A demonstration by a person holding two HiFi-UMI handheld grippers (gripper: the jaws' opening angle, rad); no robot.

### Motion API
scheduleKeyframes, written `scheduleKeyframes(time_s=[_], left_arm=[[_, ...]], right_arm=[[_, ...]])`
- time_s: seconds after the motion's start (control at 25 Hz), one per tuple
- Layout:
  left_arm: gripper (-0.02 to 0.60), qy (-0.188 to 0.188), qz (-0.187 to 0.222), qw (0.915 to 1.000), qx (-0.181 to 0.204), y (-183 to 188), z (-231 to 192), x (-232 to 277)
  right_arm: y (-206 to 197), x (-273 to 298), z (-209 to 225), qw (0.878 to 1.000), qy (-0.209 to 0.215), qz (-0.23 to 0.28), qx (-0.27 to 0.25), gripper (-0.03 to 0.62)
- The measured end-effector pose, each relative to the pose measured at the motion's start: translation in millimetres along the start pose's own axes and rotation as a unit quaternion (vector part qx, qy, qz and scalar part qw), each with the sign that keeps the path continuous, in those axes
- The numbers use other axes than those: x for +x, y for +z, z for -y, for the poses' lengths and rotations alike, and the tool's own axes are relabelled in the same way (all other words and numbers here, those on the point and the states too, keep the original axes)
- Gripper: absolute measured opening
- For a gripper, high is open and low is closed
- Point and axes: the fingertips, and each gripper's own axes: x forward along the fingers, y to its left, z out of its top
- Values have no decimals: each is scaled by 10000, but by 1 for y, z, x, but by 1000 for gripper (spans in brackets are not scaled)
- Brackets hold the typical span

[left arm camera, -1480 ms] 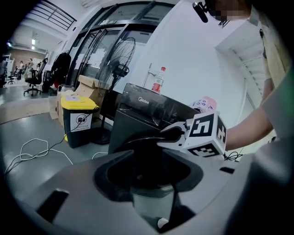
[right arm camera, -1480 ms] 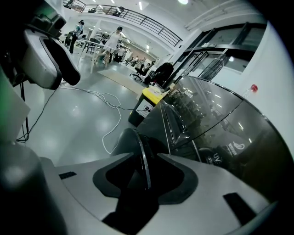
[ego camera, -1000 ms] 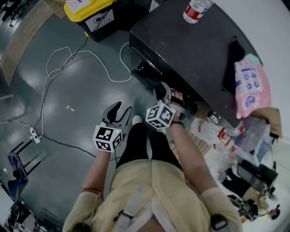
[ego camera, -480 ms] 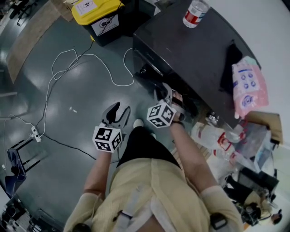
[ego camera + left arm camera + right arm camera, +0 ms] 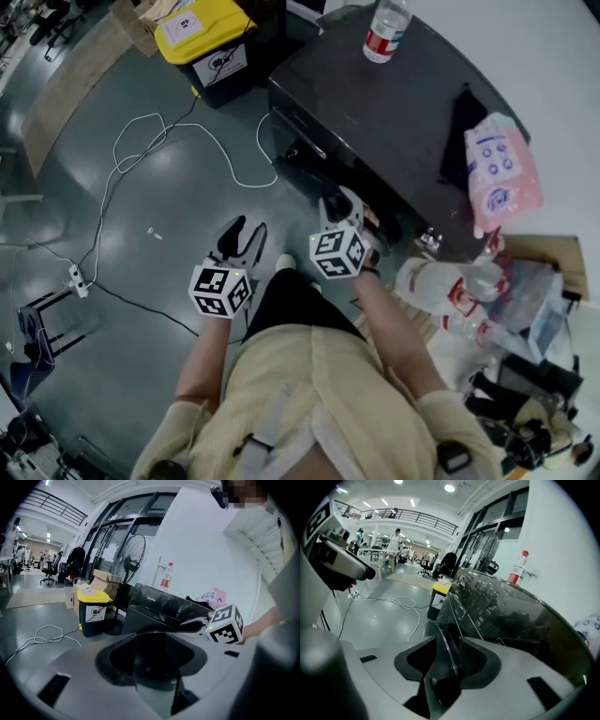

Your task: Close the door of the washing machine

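The dark washing machine (image 5: 375, 122) stands ahead of me, its door (image 5: 309, 169) swung open low at the front. My right gripper (image 5: 343, 204) is at the door. In the right gripper view the door's thin curved rim (image 5: 449, 648) runs between the jaws of the right gripper (image 5: 447, 660). These jaws have just been opening, with a gap showing beside the rim. My left gripper (image 5: 242, 232) hangs over the grey floor, left of the machine, open and empty. The left gripper view looks toward the machine (image 5: 159, 609) and the right gripper's marker cube (image 5: 226, 624).
A water bottle (image 5: 384, 28), a black cloth (image 5: 464, 122) and a pink pack (image 5: 502, 169) lie on the machine's top. A yellow-lidded bin (image 5: 202, 37) stands to its left. A white cable (image 5: 169, 141) loops over the floor. Bags and clutter (image 5: 469, 291) crowd the right side.
The right gripper's marker cube has rolled and shifted a little to the right, still at the door. The left gripper has stayed in nearly the same place in the view.
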Motion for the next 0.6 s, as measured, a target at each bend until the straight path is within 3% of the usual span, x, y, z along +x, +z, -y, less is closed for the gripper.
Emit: scheduleKeyframes(time_s=[0.6], left_arm=[[193, -148, -8, 9993, -344, 20, 30, -17]], right_arm=[[-1, -82, 12, 9882, 465, 440, 1389, 124]])
